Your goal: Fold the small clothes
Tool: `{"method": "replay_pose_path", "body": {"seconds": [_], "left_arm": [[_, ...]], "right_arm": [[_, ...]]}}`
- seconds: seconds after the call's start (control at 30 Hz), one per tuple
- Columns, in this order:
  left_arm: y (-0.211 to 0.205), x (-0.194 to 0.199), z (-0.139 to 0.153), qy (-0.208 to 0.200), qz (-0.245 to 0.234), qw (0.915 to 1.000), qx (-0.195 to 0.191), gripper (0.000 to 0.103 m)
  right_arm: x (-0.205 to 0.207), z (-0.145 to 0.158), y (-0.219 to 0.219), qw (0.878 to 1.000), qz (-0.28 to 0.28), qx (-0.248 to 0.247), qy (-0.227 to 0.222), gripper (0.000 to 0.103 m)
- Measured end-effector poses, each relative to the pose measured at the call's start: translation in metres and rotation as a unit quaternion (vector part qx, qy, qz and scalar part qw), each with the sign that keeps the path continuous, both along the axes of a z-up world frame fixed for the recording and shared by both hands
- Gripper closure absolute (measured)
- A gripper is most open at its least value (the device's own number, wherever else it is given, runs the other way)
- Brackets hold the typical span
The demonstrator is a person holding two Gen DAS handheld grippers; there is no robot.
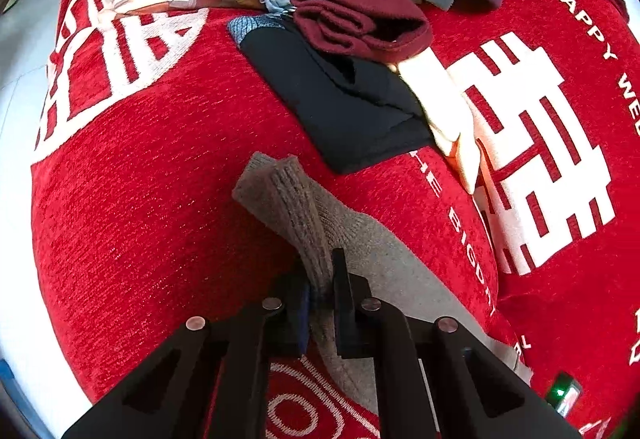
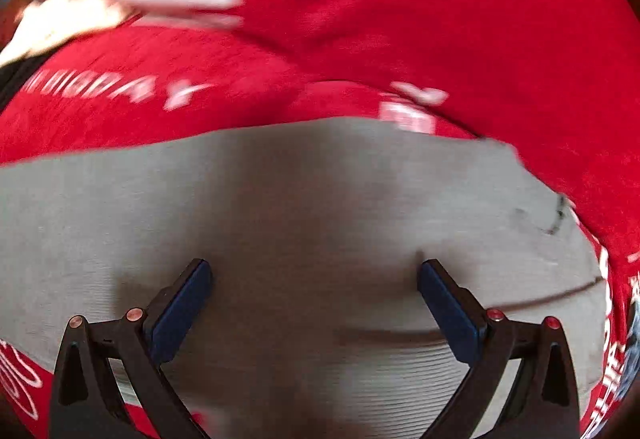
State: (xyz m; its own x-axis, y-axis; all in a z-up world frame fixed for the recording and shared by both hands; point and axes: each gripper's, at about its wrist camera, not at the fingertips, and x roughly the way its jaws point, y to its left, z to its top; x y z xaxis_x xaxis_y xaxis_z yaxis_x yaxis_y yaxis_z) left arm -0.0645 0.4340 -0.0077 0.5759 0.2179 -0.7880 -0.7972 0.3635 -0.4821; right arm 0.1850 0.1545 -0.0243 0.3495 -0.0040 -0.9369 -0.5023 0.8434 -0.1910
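Pinching the soft, light grey sock (image 1: 304,215) at its ribbed cuff is shown by the left gripper (image 1: 320,303), whose fingers are pressed onto it, while the right gripper (image 2: 314,279) is held spread above the limp foot.

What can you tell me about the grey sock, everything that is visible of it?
The grey sock looks like knitted wool, with a ribbed cuff. The left gripper is shut on that cuff end and bunches it upward, while the rest lies flat on the red cloth. In the right wrist view its flat body fills the lower frame, blurred, with the open right gripper above it; contact cannot be told.
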Motion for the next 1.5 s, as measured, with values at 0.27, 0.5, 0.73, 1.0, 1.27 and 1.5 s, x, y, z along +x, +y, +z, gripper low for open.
{"method": "replay_pose_path", "body": {"seconds": [0.27,0.5,0.73,1.0,1.27,1.5], "left_arm": [[-0.015,-0.011,0.029,-0.016,-0.011,0.9994,0.029,0.093],[-0.026,-0.016,0.045,-0.008,-0.015,0.9992,0.036,0.093],[-0.029,-0.015,0.058,0.009,-0.022,0.9986,0.047,0.093],[-0.067,0.005,0.096,0.012,-0.056,0.9938,0.095,0.093],[-0.192,0.084,0.135,0.016,-0.189,0.9716,0.142,0.094],[-0.358,0.161,0.168,0.012,-0.328,0.9269,0.182,0.094]], "right_arm": [[-0.044,0.049,0.032,0.989,0.093,0.108,0.028,0.004],[-0.003,0.025,-0.008,0.979,-0.052,0.150,0.124,0.004],[-0.070,0.033,0.064,0.959,0.085,0.202,0.182,0.003],[-0.055,0.092,-0.045,0.965,0.056,0.234,0.104,0.003],[-0.019,0.089,-0.241,0.986,-0.063,0.147,0.039,0.003],[-0.010,0.098,-0.367,0.983,-0.112,0.144,0.008,0.003]]}}
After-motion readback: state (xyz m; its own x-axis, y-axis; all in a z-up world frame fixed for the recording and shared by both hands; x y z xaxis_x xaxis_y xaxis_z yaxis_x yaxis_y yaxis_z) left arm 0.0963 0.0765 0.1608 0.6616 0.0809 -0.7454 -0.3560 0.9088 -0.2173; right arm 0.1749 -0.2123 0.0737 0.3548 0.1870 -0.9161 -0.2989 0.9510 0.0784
